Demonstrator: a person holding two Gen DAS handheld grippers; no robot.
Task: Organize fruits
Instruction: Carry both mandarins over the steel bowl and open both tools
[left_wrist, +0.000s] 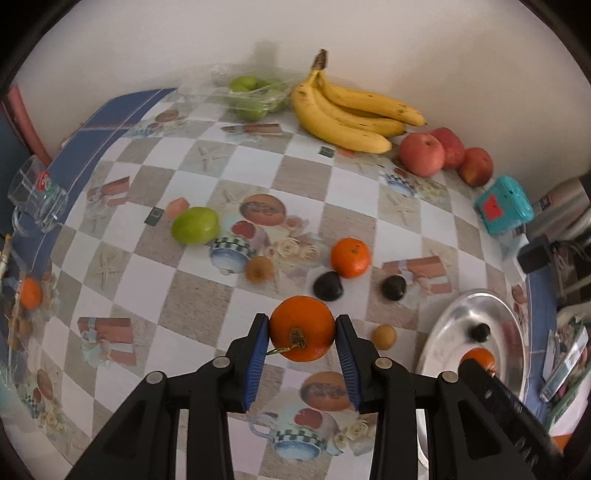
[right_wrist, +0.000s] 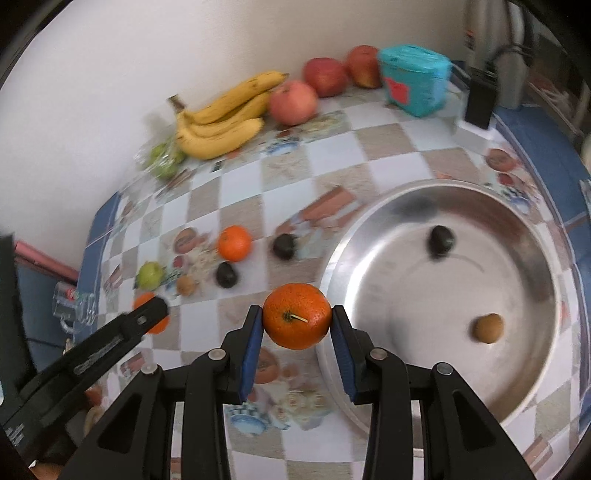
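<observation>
Three oranges (right_wrist: 234, 242), three apples (right_wrist: 293, 102), three dark plums (right_wrist: 226, 274).

Left wrist fisheye: mounted behind the left gripper (left_wrist: 302, 334), looking steeply down along its fingers, close above the checked tablecloth (left_wrist: 207, 306), facing the wall. Right wrist fisheye: same mounting behind the right gripper (right_wrist: 297, 317), near the steel bowl (right_wrist: 546, 258). Shared field: bananas (left_wrist: 347, 110) (right_wrist: 221, 125), red apples (left_wrist: 423, 153) (right_wrist: 293, 101), teal box (left_wrist: 504, 205) (right_wrist: 415, 79), bowl.

Yellow bananas (left_wrist: 347, 114), checkered tablecloth (left_wrist: 207, 306)
</observation>
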